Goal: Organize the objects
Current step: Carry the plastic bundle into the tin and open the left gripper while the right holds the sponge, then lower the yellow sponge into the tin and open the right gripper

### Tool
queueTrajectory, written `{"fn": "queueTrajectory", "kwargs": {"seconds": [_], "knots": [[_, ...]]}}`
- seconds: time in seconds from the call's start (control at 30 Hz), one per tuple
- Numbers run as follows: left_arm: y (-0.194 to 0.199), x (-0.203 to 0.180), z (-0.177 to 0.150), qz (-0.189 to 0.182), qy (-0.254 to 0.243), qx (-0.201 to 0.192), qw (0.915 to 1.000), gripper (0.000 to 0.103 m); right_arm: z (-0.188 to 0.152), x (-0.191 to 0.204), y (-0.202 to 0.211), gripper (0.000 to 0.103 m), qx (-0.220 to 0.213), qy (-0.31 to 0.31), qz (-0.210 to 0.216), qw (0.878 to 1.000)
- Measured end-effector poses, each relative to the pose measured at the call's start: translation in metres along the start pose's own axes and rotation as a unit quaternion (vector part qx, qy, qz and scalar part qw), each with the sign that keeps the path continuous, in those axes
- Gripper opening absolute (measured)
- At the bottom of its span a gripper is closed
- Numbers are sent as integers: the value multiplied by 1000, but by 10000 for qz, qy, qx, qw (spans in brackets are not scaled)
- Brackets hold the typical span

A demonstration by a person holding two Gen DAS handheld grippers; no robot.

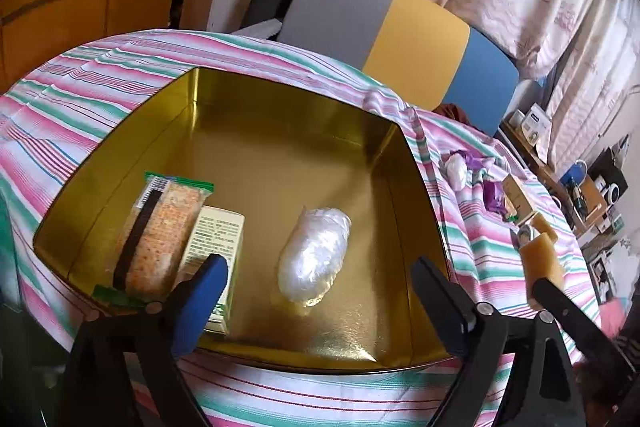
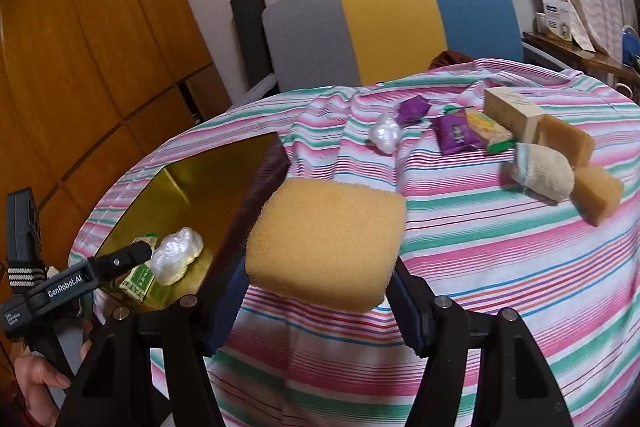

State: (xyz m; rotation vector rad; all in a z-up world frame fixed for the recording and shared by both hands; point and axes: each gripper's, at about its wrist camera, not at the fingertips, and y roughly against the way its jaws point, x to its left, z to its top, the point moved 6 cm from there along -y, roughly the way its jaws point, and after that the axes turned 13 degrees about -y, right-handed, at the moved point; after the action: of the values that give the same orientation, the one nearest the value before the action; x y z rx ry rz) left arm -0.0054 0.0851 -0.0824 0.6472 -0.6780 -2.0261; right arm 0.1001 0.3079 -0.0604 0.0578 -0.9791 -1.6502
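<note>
An open gold tin sits on the striped tablecloth. Inside it lie a cracker packet, a green-and-white box and a clear plastic bundle. My left gripper hangs open over the tin's near side, its fingers well apart from the bundle. My right gripper is shut on a yellow sponge, held above the cloth just right of the tin. In the right wrist view, one finger of the left gripper reaches into the tin beside the bundle.
Loose on the cloth at the right are a white plastic bundle, purple packets, a cracker packet, a cream box, two sponges and a cloth roll. A chair stands behind the table.
</note>
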Motion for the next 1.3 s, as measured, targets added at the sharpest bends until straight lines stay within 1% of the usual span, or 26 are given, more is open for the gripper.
{"fn": "queueTrajectory", "kwargs": {"seconds": [0.07, 0.23, 0.37, 0.47, 0.63, 0.8, 0.87, 0.93, 1.0, 1.07, 1.1, 1.17, 1.3], "knots": [[4, 2, 2, -27, 77, -66, 9999, 96, -2, 5, -2, 67, 45, 56, 55, 10000], [15, 7, 7, -250, 273, -304, 9989, 101, -7, 25, -9, 67, 223, 308, 225, 9990], [18, 14, 9, 3, 305, -317, 9990, 102, -13, 49, -14, 67, 340, 695, 362, 9963], [19, 24, 10, 238, 440, -275, 9984, 102, -17, 70, -18, 67, 422, 1035, 503, 9925], [25, 45, 10, 572, 721, -280, 9954, 102, -27, 101, -31, 67, 599, 1722, 550, 9817], [30, 59, 9, 701, 899, -340, 9929, 102, -36, 118, -47, 69, 866, 2185, 505, 9707], [31, 62, 8, 719, 946, -353, 9923, 102, -40, 124, -51, 73, 900, 2387, 405, 9661], [32, 65, 8, 742, 991, -364, 9916, 102, -45, 130, -55, 80, 850, 2621, 294, 9608], [32, 67, 7, 731, 1028, -363, 9914, 102, -49, 135, -57, 83, 799, 2852, 246, 9548], [32, 69, 6, 738, 1059, -355, 9910, 102, -50, 136, -56, 84, 717, 2950, 209, 9526], [32, 69, 6, 731, 1082, -354, 9908, 102, -49, 136, -56, 84, 675, 2950, 200, 9529], [33, 70, 4, 711, 1096, -346, 9908, 102, -44, 134, -53, 84, 614, 2813, 238, 9574], [31, 68, 2, 689, 1080, -309, 9913, 102, -32, 117, -49, 84, 637, 2177, 351, 9733]]}}
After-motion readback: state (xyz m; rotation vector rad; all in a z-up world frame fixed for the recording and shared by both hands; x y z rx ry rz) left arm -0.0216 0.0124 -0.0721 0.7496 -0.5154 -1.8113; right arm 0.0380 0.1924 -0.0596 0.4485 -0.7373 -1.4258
